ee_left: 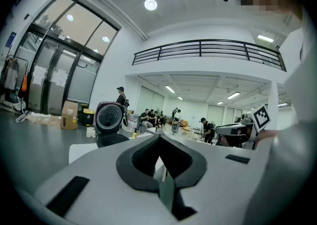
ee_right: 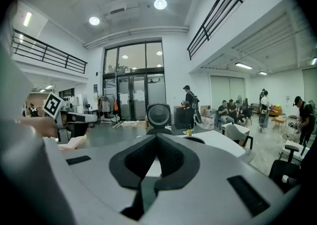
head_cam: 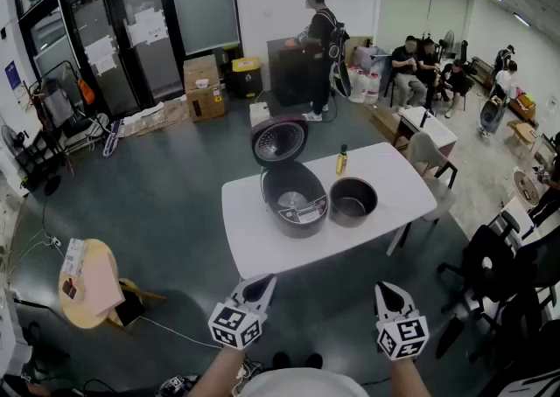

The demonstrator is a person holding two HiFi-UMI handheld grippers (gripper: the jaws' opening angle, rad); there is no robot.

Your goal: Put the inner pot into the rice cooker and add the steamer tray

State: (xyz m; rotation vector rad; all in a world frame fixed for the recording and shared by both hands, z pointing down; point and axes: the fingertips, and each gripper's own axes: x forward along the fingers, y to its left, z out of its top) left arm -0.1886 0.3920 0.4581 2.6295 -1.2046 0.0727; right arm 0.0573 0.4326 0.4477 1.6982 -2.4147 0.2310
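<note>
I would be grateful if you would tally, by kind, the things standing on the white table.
Rice cooker: 1
Pot: 1
Bottle: 1
Total: 3

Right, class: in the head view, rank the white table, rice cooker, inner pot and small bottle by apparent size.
1. white table
2. rice cooker, lid open
3. inner pot
4. small bottle
The three stand close together on the table, so distance hardly skews it.
</note>
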